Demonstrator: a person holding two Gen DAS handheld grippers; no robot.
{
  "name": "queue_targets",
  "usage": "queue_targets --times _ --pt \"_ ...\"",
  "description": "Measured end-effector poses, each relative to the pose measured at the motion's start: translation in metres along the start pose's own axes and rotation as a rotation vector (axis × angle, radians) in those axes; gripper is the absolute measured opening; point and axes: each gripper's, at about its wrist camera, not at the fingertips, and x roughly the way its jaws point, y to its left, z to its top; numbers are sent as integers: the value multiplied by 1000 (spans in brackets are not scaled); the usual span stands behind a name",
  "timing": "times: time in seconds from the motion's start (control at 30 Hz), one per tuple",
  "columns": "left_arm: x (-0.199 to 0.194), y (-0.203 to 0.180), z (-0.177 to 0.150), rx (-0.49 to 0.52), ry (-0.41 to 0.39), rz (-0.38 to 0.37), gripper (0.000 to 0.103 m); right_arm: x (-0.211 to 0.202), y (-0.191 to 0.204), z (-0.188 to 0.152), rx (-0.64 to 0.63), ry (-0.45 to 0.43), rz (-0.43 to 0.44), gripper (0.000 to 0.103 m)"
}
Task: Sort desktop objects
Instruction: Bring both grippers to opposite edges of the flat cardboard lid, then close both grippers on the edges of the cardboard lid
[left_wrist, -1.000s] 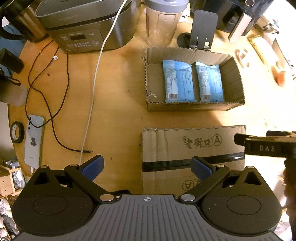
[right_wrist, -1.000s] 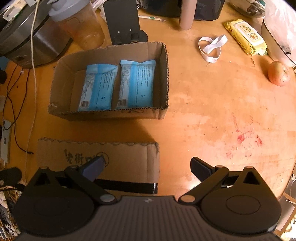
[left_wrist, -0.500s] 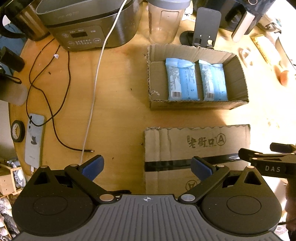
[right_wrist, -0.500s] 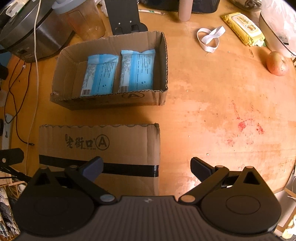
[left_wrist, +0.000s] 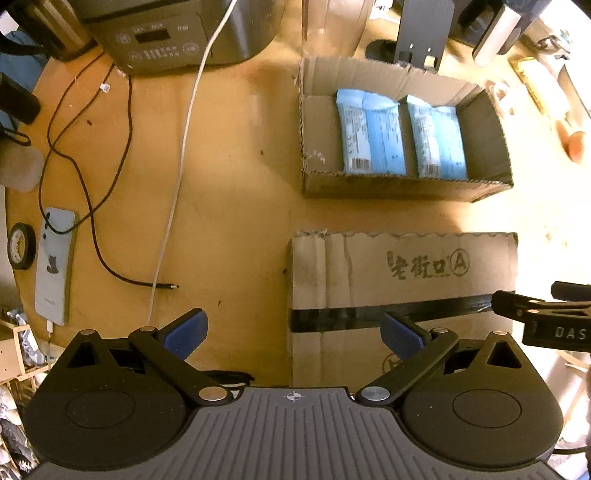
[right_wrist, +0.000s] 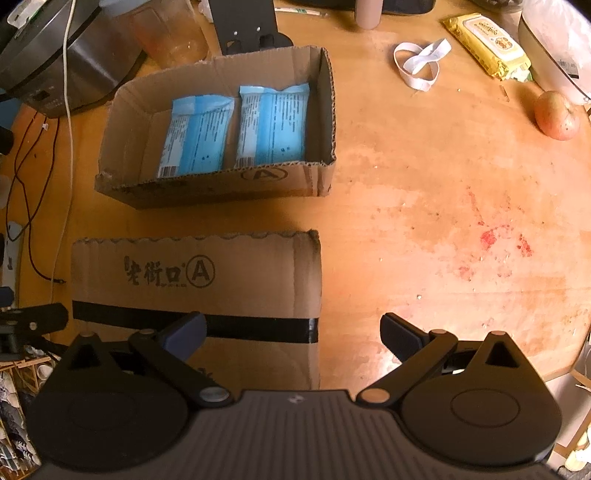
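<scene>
Open cardboard box ahead of the right hand-held gripper, two blue packets flat side by side inside, overturned printed carton nearer, under its left finger

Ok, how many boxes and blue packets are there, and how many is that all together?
Boxes: 2, the open box and the taped box.
Blue packets: 2, the left packet and the right packet, both inside the open one.
Total: 4.

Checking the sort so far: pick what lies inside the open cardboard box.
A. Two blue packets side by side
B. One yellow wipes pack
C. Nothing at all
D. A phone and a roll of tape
A: the open cardboard box holds two blue packets lying flat, side by side; both claws hang open, away from it.
</scene>
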Motion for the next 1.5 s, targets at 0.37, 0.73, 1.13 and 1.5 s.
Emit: queue_targets --times 0.37,0.73,1.13,1.5 --pt "20 9 -7 -32 19 -20 103 10 -5 -6 19 23 21 103" --pt "40 22 -13 -52 2 -67 103 21 -14 -11 40 14 81 103" --pt "49 48 -19 -63 -96 -291 103 38 -46 -17 48 -50 329 103" --pt "68 70 -25 -54 -152 -607 103 60 -72 -24 -10 -106 563 103"
